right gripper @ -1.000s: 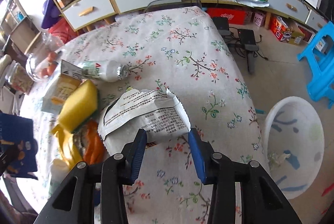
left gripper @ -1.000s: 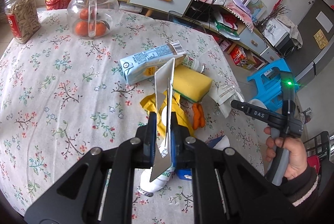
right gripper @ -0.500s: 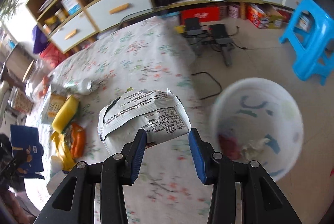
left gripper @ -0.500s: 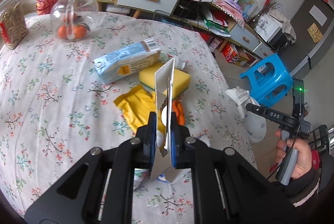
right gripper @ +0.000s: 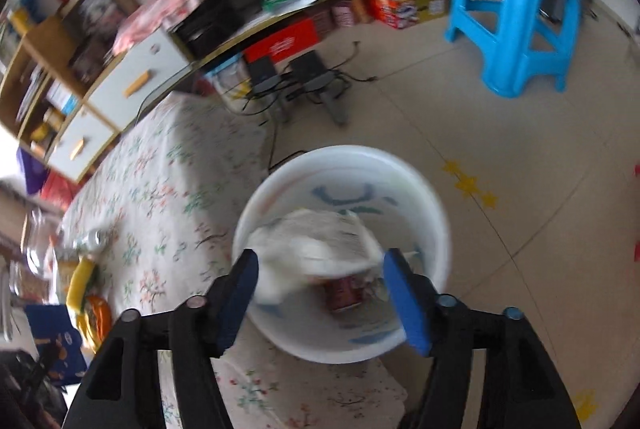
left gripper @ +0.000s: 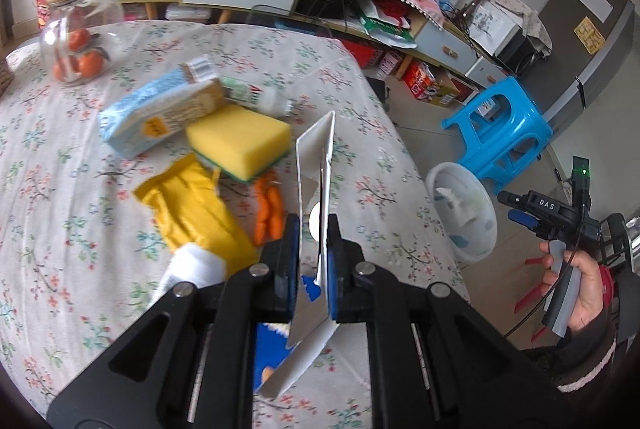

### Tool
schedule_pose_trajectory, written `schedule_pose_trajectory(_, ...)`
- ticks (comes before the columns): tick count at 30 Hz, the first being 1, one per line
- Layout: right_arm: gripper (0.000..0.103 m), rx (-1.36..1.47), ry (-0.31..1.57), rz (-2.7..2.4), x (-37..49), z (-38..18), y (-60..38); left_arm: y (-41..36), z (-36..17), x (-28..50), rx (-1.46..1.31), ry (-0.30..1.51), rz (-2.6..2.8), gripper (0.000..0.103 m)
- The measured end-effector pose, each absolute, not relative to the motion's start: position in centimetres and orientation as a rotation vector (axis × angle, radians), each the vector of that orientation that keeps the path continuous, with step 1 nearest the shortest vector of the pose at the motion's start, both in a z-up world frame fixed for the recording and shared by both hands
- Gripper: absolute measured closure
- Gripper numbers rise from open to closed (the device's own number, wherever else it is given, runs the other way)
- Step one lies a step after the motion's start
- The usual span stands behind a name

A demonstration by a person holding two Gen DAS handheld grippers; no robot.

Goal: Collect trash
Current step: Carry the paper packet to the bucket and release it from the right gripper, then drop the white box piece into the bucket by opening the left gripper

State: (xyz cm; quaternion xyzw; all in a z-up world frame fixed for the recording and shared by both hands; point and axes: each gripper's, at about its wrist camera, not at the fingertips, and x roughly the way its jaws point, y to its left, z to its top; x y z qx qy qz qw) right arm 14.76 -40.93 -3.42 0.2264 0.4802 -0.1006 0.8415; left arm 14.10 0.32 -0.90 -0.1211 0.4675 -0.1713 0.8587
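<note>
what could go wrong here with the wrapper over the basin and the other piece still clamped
1. The right hand-held gripper has its jaws opening, and the white wrapper between them is above the basin near its table-side rim; it is light and could drift out onto the floor.
2. The left hand-held gripper pinches a thin flat pack edge-on; it might slip before reaching the basin.
3. The basin sits close to the table edge, so a swing could knock it.
</note>
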Motion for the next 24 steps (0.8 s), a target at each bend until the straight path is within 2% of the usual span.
schedule_pose_trajectory(11,0.034,0.506,1.011,-0.234,11.7,-3.6,-45.0,-5.6,-0.8,15.2,-0.215,0.985,-0.419,0.09)
schedule_pose_trajectory(24,0.033,0.485,1.018,-0.268,9.5,-4.1,-47.7,-17.9,-1.9,16.5,-0.117,1.023,-0.594,0.09)
